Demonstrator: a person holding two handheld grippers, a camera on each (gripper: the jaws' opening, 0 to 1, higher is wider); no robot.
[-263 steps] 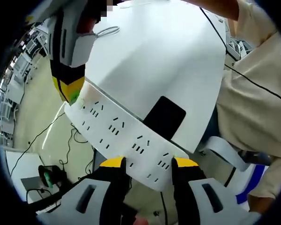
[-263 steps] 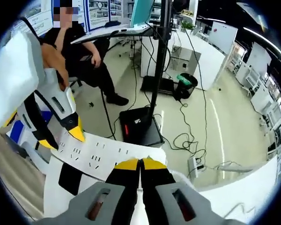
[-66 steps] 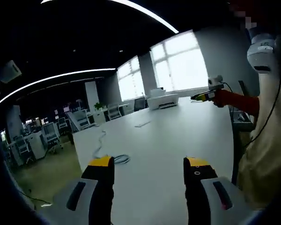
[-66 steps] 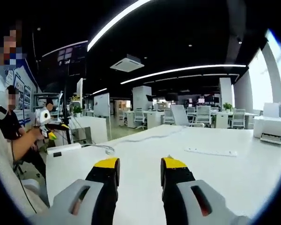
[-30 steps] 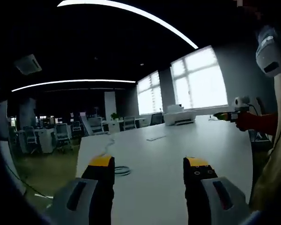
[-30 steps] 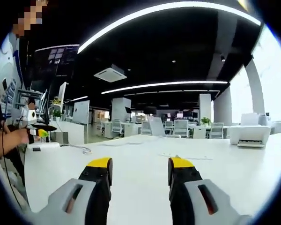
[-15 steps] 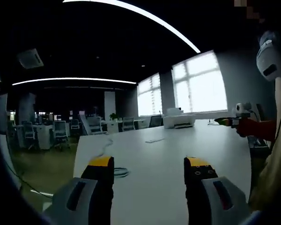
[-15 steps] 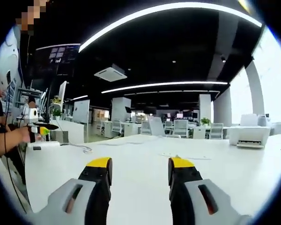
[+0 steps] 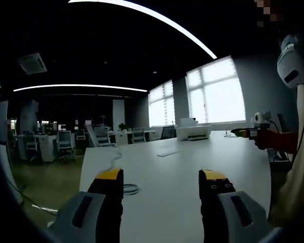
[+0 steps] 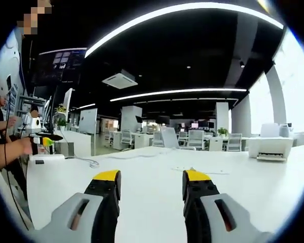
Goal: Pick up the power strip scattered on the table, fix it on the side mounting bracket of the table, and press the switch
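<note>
My left gripper (image 9: 161, 178) is open: its two yellow-tipped jaws stand well apart with nothing between them. It is held level above the white counter (image 9: 182, 167), pointing along the counter's length toward the windows (image 9: 215, 98).

My right gripper (image 10: 150, 177) is likewise open and empty, jaws parallel and apart, held above the same counter (image 10: 152, 167).

Items on the counter, left gripper view:
- A coiled white cable (image 9: 127, 189) lies just beyond the left jaw, near the counter's left edge, with a strand running away from it toward the far end.
- A flat white item (image 9: 166, 152) lies farther out, mid-counter. It is too small for me to identify.
- A white printer (image 9: 193, 131) stands at the far end.
- The right gripper enters from the right, held in a red-sleeved hand (image 9: 266, 139).

Items on the counter, right gripper view:
- A white block with a dark patch (image 10: 45, 159) sits at the counter's left corner, with a cable (image 10: 91, 163) leading off it. It may be the power strip; I cannot confirm this.
- A flat white strip (image 10: 200, 170) lies beyond the right jaw.
- The printer (image 10: 271, 147) stands at the right.
- The left gripper shows at the left edge, held in a hand (image 10: 25, 147).

Office chairs (image 10: 192, 138) and desks stand in the background.
</note>
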